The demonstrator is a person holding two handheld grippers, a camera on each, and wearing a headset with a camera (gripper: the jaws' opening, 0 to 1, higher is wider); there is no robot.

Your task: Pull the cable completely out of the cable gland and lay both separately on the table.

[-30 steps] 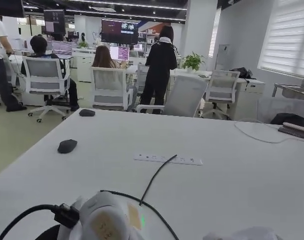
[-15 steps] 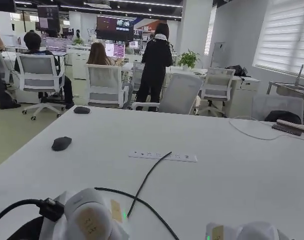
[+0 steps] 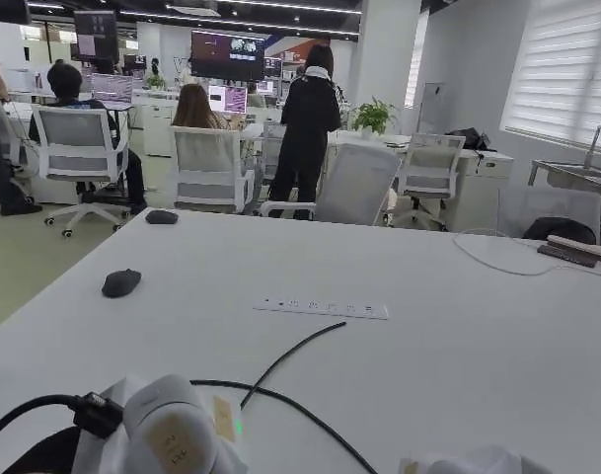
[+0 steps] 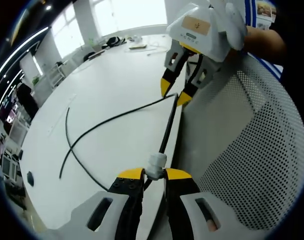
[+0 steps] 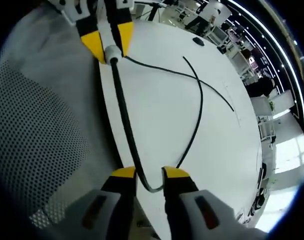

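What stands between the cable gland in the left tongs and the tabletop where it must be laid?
Nothing visible does. The left tongs hold the cable gland right by the edge of the table. Only the black loops of the cable lie on the surface beyond it.

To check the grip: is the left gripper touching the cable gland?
Touching. The left gripper view shows the left gripper pinching the cable gland.

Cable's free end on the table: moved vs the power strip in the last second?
Yes. The cable tip lay across the power strip; now it stops short of it, drawn back toward the person.
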